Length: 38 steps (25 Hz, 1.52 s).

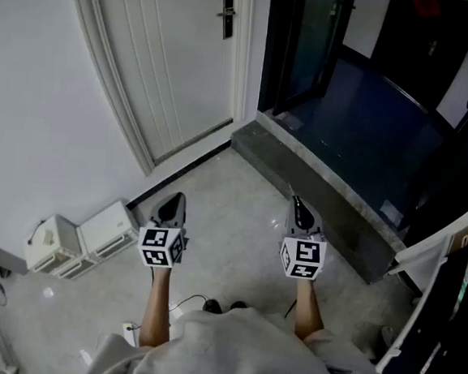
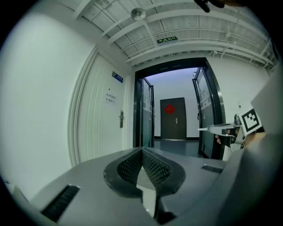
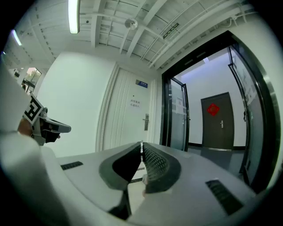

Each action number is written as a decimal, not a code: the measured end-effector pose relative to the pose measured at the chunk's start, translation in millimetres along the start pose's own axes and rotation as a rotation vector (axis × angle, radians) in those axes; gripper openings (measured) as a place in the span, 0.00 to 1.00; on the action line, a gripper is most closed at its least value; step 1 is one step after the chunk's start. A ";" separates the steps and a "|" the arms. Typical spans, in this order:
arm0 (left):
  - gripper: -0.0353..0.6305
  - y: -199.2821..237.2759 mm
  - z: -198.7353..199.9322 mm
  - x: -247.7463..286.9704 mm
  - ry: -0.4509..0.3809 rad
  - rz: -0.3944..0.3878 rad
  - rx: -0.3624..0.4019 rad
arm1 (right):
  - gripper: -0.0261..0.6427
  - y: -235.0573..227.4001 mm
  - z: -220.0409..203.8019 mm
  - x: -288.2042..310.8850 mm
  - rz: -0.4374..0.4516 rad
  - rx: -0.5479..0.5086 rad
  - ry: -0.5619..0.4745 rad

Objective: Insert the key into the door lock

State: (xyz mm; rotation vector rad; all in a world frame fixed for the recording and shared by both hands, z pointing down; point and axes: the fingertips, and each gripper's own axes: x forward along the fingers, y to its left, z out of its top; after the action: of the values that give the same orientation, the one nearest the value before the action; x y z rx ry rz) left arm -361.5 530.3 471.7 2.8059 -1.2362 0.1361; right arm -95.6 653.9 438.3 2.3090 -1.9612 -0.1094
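The white door (image 1: 176, 63) stands shut ahead on the left, with its dark lock plate and handle (image 1: 227, 16) high on its right edge; the lock also shows in the left gripper view (image 2: 121, 119) and the right gripper view (image 3: 145, 122). My right gripper (image 1: 295, 204) is held level, well short of the door, its jaws shut on a thin metal key (image 3: 141, 147) whose tip peeks out between the pads. My left gripper (image 1: 177, 202) is beside it, jaws shut with nothing between them (image 2: 142, 151). Each gripper sees the other off to its side: the right gripper (image 2: 212, 129), the left gripper (image 3: 57, 127).
A dark stone threshold (image 1: 315, 189) leads right through open glass doors into a corridor ending at a dark door (image 2: 173, 118). White boxes (image 1: 91, 235) sit by the left wall. A cable (image 1: 191, 302) lies on the floor near the person's feet.
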 end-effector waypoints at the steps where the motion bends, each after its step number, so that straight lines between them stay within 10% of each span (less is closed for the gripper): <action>1: 0.08 0.3 0.0 1.1 0.001 0.000 0.001 | 0.08 -0.3 -0.5 0.9 0.000 -0.001 0.002; 38: 0.08 -26.6 -21.6 73.9 0.031 0.001 -0.006 | 0.08 -29.2 -26.1 63.2 0.104 -0.028 -0.003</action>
State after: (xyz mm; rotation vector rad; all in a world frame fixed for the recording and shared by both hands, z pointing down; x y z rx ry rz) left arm -293.3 496.3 500.5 2.7875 -1.2288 0.1748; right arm -53.4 597.1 461.5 2.1864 -2.0628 -0.1298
